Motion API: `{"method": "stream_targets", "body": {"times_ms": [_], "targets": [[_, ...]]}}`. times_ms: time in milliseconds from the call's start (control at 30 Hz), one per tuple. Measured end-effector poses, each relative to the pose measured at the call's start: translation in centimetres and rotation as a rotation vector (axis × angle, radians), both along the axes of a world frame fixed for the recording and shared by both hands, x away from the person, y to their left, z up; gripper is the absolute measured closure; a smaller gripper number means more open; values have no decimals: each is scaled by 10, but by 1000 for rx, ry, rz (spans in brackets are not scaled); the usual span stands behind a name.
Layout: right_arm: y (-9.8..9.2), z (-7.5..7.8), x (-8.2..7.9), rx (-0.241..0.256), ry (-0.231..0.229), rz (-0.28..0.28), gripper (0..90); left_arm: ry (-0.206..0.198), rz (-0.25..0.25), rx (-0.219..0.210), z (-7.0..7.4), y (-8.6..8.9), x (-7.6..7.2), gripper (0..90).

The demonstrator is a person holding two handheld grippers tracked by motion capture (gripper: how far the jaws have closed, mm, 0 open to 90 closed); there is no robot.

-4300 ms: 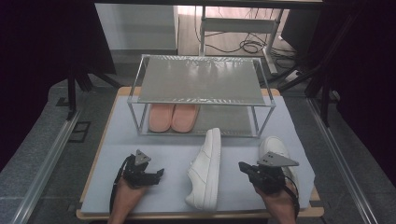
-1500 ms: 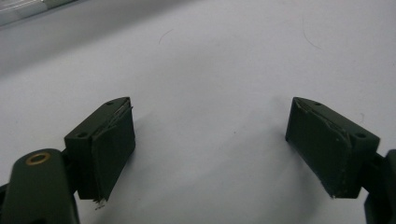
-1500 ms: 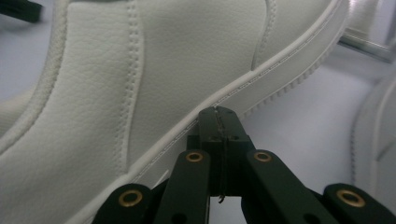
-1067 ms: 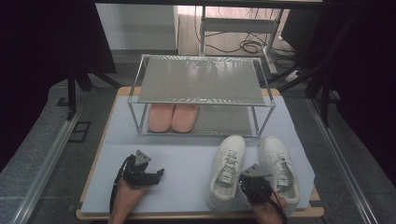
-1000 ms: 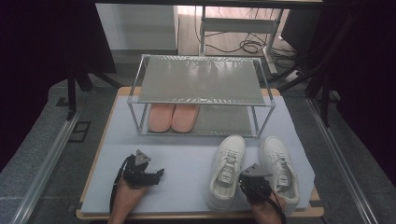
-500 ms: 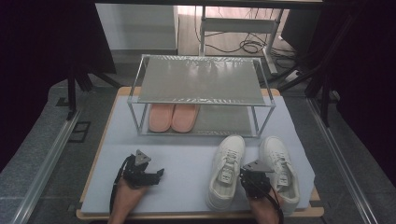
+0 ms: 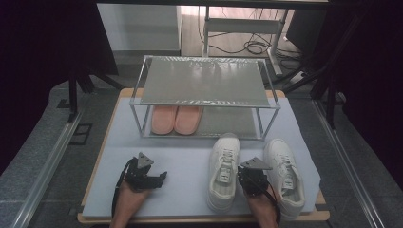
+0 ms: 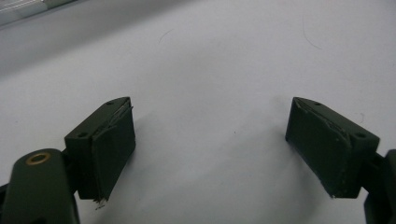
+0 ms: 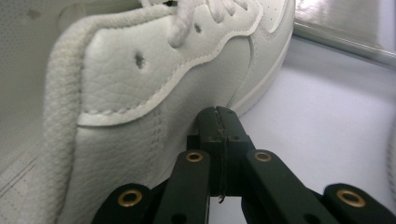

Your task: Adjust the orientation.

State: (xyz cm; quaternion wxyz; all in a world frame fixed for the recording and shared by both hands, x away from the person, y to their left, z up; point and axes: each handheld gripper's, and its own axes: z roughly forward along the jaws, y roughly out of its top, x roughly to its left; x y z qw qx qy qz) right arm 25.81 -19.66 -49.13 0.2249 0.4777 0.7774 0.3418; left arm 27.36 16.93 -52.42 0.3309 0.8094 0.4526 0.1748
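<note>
Two white lace-up sneakers stand upright side by side on the pale mat, the left one and the right one, toes toward the rack. My right gripper sits low between them. In the right gripper view it is shut with nothing held, its tip against the side of the left sneaker near the heel. My left gripper rests at the front left of the mat. Its jaws stand wide open over bare mat in the left gripper view.
A metal two-tier shoe rack stands at the back of the table, with a pair of pink slippers on its lower shelf. The mat lies between the grippers. The table's front edge runs just below both hands.
The sneaker that lay on its side mid-table 4.3 s ago now stands upright beside the other. The right gripper has shifted slightly left between the shoes. The left gripper has not moved.
</note>
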Motion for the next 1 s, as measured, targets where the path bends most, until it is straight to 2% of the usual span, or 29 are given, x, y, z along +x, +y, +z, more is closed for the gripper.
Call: {"method": "stream_targets", "body": {"times_ms": [33, 300, 467, 567, 700, 833, 1000], "targets": [[2, -1, 3, 15, 0, 12, 900, 0, 0, 0, 0, 0, 0, 159], [12, -4, 11, 45, -8, 72, 900, -2, 3, -4, 0, 0, 0, 159], [7, -5, 22, 25, 8, 28, 900, -2, 2, -4, 0, 0, 0, 160], [4, -8, 31, 30, 12, 11, 900, -2, 2, -4, 0, 0, 0, 159], [6, -11, 42, 38, 27, 25, 900, -2, 3, -4, 0, 0, 0, 159], [5, -13, 46, 47, 35, 29, 900, -2, 3, -5, 0, 0, 0, 159], [8, -12, 51, 54, 45, 60, 900, -1, 3, -6, 0, 0, 0, 159]]}}
